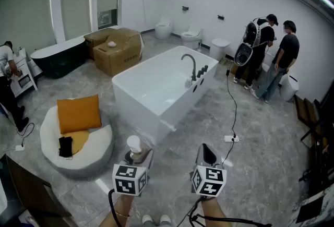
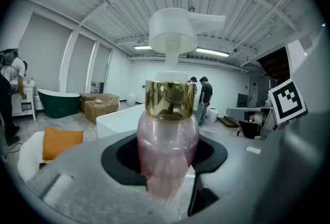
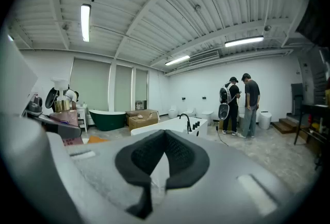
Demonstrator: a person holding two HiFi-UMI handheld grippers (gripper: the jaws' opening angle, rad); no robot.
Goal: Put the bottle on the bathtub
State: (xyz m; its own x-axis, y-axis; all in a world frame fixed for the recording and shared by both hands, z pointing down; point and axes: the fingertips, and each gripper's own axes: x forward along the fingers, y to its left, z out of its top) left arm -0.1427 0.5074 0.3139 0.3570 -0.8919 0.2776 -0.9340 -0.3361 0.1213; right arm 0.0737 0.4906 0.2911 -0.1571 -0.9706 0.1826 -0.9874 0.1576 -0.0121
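Note:
The white bathtub (image 1: 156, 90), with a black faucet (image 1: 190, 67) on its far rim, stands in the middle of the room, ahead of both grippers. My left gripper (image 1: 136, 160) is shut on a pink bottle (image 2: 167, 145) with a gold collar and a white pump head (image 1: 134, 143). The bottle stands upright between the jaws, short of the tub's near corner. My right gripper (image 1: 207, 155) is beside it, shut with nothing in it, and its black pads (image 3: 178, 158) meet. The right gripper view also shows the bathtub (image 3: 165, 127) further off.
Cardboard boxes (image 1: 117, 48) and a dark green tub (image 1: 60, 56) stand at the back left. A round white seat with an orange cushion (image 1: 78, 114) lies left of the tub. Two people (image 1: 266, 51) stand at the back right. A cable and power strip (image 1: 232, 138) cross the floor on the right.

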